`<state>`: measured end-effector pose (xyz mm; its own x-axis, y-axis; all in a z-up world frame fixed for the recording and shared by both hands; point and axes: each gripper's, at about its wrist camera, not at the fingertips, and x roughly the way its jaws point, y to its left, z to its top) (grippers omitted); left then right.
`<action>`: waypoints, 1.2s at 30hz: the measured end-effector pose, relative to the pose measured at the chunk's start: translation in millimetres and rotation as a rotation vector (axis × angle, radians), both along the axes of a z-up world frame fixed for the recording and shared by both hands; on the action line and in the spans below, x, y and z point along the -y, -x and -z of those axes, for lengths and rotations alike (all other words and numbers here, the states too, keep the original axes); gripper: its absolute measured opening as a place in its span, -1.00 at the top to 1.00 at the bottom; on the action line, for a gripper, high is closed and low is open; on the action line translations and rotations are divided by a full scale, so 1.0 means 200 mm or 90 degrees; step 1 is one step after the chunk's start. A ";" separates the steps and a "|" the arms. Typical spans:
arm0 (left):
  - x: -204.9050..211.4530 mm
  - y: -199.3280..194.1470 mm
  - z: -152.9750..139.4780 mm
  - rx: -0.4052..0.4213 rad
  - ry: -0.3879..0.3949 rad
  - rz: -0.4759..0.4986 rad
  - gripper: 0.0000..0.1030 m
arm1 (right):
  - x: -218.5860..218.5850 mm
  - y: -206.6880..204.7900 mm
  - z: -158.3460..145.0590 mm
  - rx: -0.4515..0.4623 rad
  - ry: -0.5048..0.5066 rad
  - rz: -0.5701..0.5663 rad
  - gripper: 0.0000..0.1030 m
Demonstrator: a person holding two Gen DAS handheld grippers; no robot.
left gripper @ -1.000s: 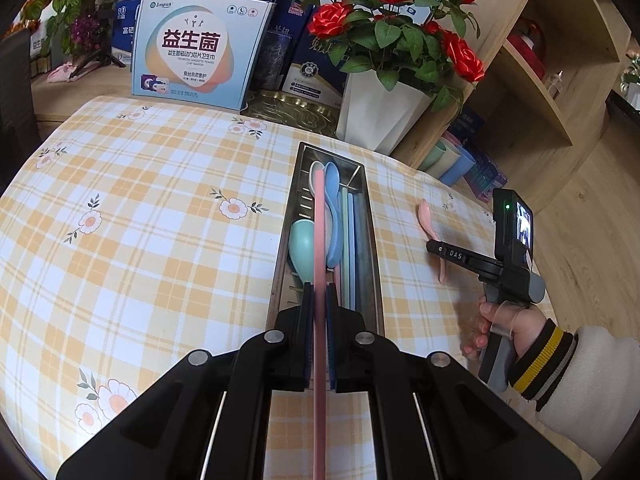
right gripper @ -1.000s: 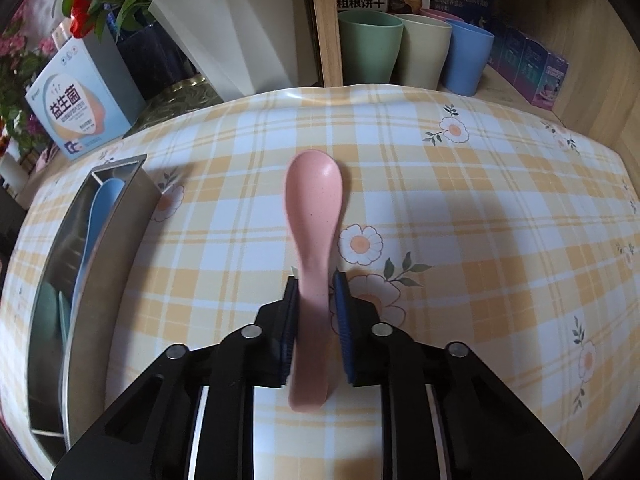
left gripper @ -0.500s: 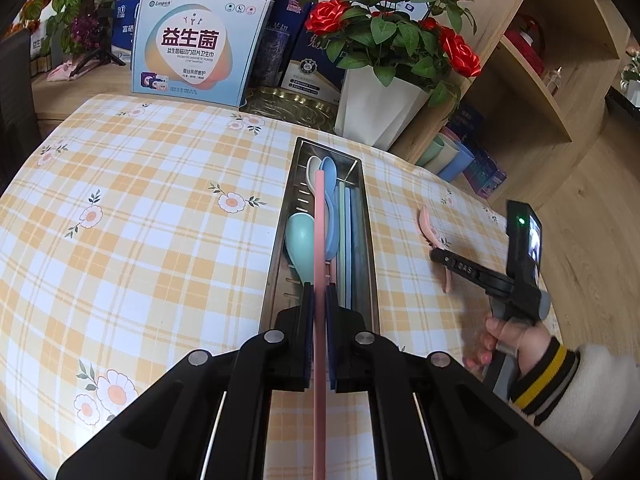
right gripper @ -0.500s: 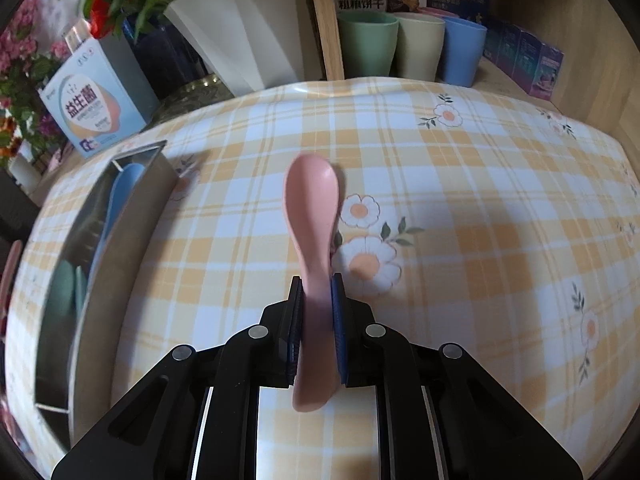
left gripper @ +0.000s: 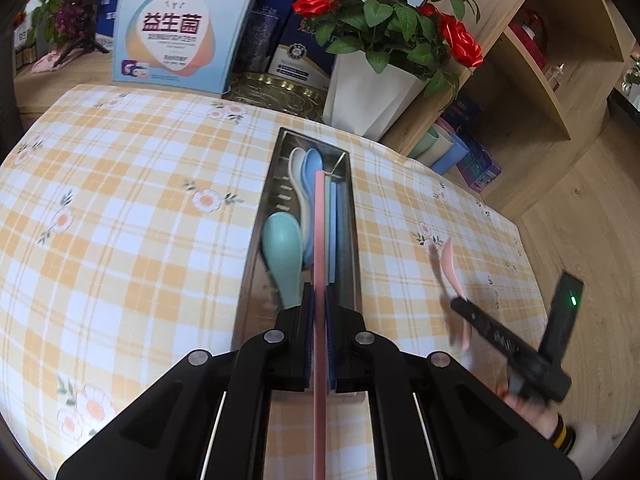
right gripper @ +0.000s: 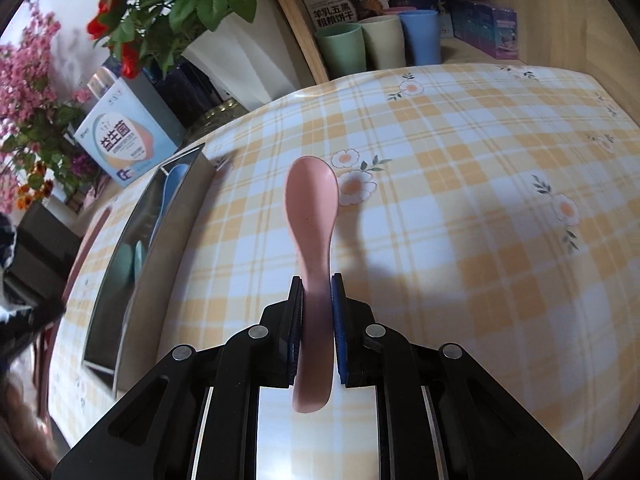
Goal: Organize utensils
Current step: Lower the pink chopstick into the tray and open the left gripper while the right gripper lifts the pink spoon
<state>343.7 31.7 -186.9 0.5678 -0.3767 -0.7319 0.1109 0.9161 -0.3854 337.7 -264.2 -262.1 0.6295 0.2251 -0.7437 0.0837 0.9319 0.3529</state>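
A long metal utensil tray (left gripper: 352,208) lies on the checked tablecloth, holding a teal spoon (left gripper: 282,252), a white spoon, a blue spoon (left gripper: 312,168) and flat green and blue sticks. My left gripper (left gripper: 319,300) is shut on a thin pink stick (left gripper: 319,240) that points along the tray, over its near end. My right gripper (right gripper: 316,300) is shut on the handle of a pink spoon (right gripper: 312,204), lifted above the cloth to the right of the tray (right gripper: 160,216). In the left wrist view that pink spoon (left gripper: 450,268) and right gripper (left gripper: 460,304) appear blurred.
A white pot of red roses (left gripper: 372,96) and a light blue box (left gripper: 176,36) stand behind the tray. Green, beige and blue cups (right gripper: 378,42) sit on a wooden shelf by the table's far edge. The person's hand (left gripper: 528,408) grips the right tool.
The right gripper has lifted the pink spoon off the cloth, rolled it and carried it nearer the tray and the camera. The left gripper with the pink stick has stayed over the tray.
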 end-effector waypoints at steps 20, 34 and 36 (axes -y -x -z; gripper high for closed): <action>0.21 -0.53 0.17 -0.083 -0.025 0.051 0.89 | 0.16 0.08 -0.04 0.003 -0.034 0.043 0.73; 0.24 -0.51 0.25 -0.114 -0.033 0.078 0.89 | 0.17 0.10 -0.04 -0.001 -0.043 0.045 0.73; 0.24 -0.51 0.25 -0.115 -0.026 0.082 0.89 | 0.17 0.10 -0.04 -0.002 -0.043 0.043 0.73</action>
<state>446.2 -15.4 -236.2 0.3750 -0.4052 -0.8338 0.1606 0.9142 -0.3720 318.0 -298.6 -254.4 0.6424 0.2324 -0.7303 0.1469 0.8979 0.4149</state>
